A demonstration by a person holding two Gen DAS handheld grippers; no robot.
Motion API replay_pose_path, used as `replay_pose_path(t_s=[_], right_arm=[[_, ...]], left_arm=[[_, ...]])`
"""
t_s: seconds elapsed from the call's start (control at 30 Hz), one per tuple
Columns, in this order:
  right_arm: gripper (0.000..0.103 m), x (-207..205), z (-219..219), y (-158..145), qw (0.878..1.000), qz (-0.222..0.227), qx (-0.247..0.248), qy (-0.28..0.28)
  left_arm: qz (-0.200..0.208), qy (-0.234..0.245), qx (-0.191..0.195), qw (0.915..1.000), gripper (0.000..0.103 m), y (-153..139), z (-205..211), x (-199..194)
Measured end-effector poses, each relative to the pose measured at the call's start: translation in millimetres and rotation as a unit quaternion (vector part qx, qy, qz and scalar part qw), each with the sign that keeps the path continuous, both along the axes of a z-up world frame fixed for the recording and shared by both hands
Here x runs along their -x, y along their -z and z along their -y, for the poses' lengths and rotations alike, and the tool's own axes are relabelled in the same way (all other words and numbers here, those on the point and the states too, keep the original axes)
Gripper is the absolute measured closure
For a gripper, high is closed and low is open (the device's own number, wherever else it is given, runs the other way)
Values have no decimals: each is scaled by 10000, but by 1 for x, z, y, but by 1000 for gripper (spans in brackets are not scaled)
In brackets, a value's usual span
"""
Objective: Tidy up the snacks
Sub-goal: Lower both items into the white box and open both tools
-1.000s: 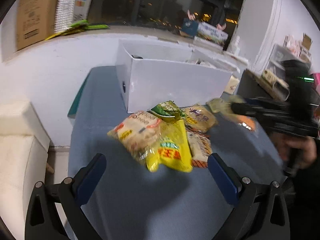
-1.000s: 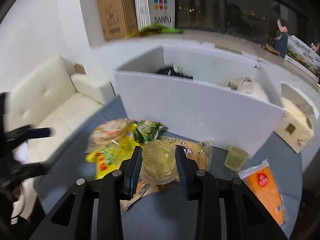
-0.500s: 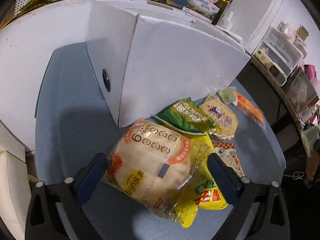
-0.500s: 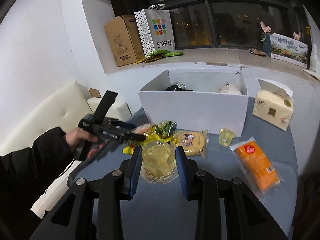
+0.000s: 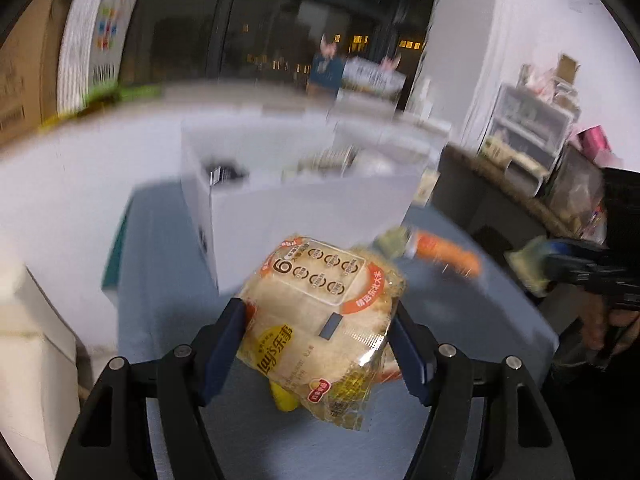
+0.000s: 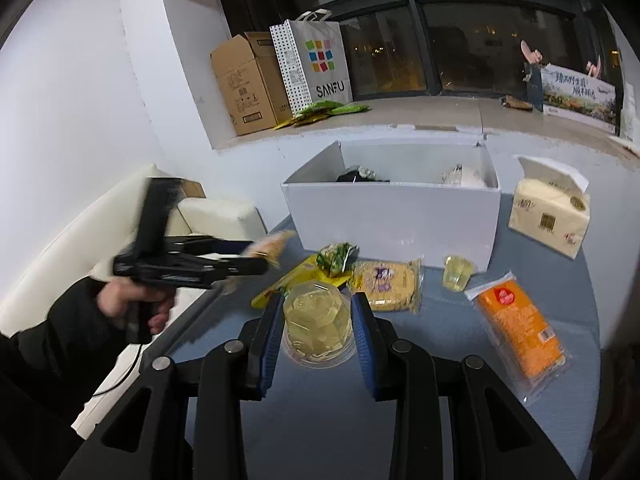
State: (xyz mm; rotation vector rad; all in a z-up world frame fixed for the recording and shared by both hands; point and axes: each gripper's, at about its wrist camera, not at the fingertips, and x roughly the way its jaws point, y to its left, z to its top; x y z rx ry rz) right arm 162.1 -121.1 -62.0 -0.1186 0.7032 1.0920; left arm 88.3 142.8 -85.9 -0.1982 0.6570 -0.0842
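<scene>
Left gripper (image 5: pixel 316 344): jaws closed on the Lay's multipack (image 5: pixel 320 320), blue pads pressing both its sides; pack held above the blue table (image 5: pixel 168 272), with a yellow bag (image 5: pixel 284 398) showing beneath at 6 o'clock. White box (image 5: pixel 304 216) stands beyond at 12 o'clock; view blurred.

Right gripper (image 6: pixel 316 330): jaws narrowed around a clear jelly cup (image 6: pixel 318 326), pads touching its walls. From the cup: yellow noodle pack (image 6: pixel 386 286) at 1 o'clock, small jelly cup (image 6: pixel 458 274) at 2 o'clock near the box front, orange pack (image 6: pixel 518 326) at 3 o'clock, green bag (image 6: pixel 336 258) at 12 o'clock. Tissue pack (image 6: pixel 550 214) sits right of the box. Some dark and pale items lie inside the box, too small to identify.
</scene>
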Motion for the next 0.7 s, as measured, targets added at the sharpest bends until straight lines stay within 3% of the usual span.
replay_pose_path(t_s=[0.17, 0.27, 0.43, 0.57, 0.7], right_arm=[[67, -19, -11, -29, 9995, 208, -178, 127], [67, -43, -25, -48, 9990, 242, -317, 189], [67, -110, -66, -70, 9979, 143, -374, 504], [67, -174, -100, -59, 9961, -281, -200, 807], [67, -208, -123, -41, 9946, -384, 191, 944]], left_arm=[[757, -88, 106, 9970, 29, -58, 4, -9], [909, -135, 201, 9956, 29, -78, -9, -37], [634, -395, 275, 9968, 29, -83, -30, -115], [352, -481, 258, 9979, 29, -69, -45, -157], [133, -583, 104, 9982, 27, -56, -53, -176]])
